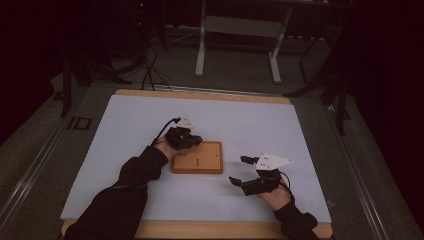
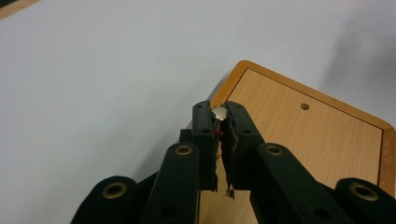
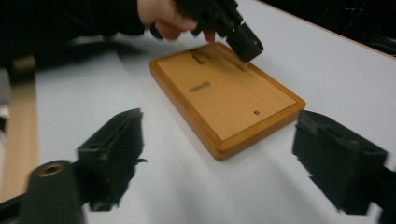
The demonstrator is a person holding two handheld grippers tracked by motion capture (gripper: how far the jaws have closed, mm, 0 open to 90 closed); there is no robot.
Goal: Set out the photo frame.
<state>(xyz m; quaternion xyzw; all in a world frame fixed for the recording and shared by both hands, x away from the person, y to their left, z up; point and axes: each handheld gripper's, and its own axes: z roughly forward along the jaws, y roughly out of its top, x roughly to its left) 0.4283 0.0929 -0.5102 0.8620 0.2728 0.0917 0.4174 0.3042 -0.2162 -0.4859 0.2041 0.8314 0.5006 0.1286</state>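
Observation:
A small wooden board (image 1: 205,161) lies in the middle of the white sheet. My left gripper (image 1: 192,141) hangs over the board's far left corner, shut on a small metal pin (image 2: 219,112) whose round head shows between the pads. In the right gripper view that pin (image 3: 244,66) stands upright with its tip at the board (image 3: 233,102) under the left gripper (image 3: 245,44). A small hole (image 3: 256,112) and two dark, short marks (image 3: 201,87) show on the board's top. My right gripper (image 1: 238,170) rests open to the right of the board, with nothing between its jaws (image 3: 222,135).
The white sheet (image 1: 125,130) covers a wooden table whose edge (image 1: 200,230) runs along the front. Beyond the table stand a grey desk frame (image 1: 237,30) and floor cables (image 1: 150,65). Dark stands flank the table on both sides.

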